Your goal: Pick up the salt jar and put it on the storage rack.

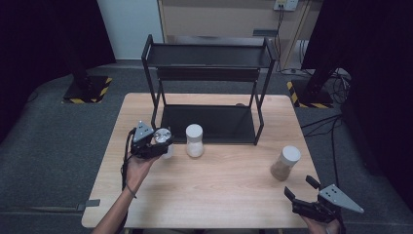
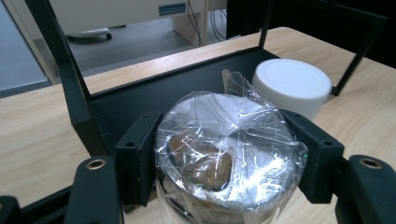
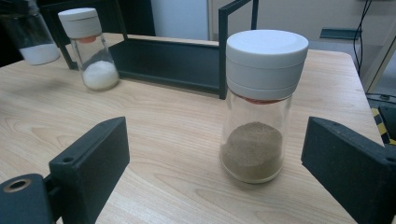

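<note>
My left gripper (image 1: 160,145) is shut on a glass jar (image 1: 162,136) whose top is covered with crinkled clear film. It holds the jar near the front left post of the black rack (image 1: 209,58). In the left gripper view the jaws press on both sides of the film-covered jar (image 2: 219,135), and brownish contents show through the film. A white-lidded jar of white powder (image 1: 194,140) stands just to its right. My right gripper (image 1: 299,186) stands open near the table's front right corner. Its jaws stand apart on either side of a white-lidded jar of brown powder (image 3: 259,107), without touching it.
The two-shelf rack's lower shelf (image 2: 135,100) rests on the wooden table (image 1: 219,185) just behind the held jar. The white powder jar (image 3: 91,46) and rack frame (image 3: 223,51) stand beyond the brown jar. Cables and stand bases lie on the floor around the table.
</note>
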### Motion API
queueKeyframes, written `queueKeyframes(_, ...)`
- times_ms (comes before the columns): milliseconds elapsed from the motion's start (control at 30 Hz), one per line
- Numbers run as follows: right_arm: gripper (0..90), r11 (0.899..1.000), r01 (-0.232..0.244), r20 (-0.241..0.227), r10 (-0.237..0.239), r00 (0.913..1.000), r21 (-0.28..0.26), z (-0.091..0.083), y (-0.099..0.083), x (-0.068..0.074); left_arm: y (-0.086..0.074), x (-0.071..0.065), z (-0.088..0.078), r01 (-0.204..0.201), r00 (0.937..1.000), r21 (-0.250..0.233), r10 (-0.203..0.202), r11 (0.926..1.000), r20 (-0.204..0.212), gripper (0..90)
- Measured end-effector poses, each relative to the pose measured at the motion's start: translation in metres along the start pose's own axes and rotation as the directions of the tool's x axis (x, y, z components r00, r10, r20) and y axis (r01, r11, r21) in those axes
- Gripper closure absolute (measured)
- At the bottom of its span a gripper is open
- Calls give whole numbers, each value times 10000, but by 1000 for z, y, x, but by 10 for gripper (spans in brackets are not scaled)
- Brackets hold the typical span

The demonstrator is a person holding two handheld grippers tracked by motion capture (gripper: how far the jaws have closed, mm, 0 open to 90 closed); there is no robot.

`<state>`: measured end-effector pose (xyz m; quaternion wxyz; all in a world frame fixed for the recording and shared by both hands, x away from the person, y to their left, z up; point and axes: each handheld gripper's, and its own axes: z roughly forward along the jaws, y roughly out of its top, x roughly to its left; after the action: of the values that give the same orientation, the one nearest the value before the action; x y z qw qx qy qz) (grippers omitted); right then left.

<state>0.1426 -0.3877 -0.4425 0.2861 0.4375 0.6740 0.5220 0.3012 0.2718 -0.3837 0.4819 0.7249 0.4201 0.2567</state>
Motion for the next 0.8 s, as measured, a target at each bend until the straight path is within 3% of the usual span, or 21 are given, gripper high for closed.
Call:
queueKeyframes(467,79,10000,-51,-31,51,10000,-11,0,-1,-1,19,-3,48,194,9969,-4,-194,9998,-760,334)
queueKeyframes(800,79,10000,-66,-91,66,9999,-24,0,-1,-2,24,-3,71,483,9921,10,-478,9988,-1158,334)
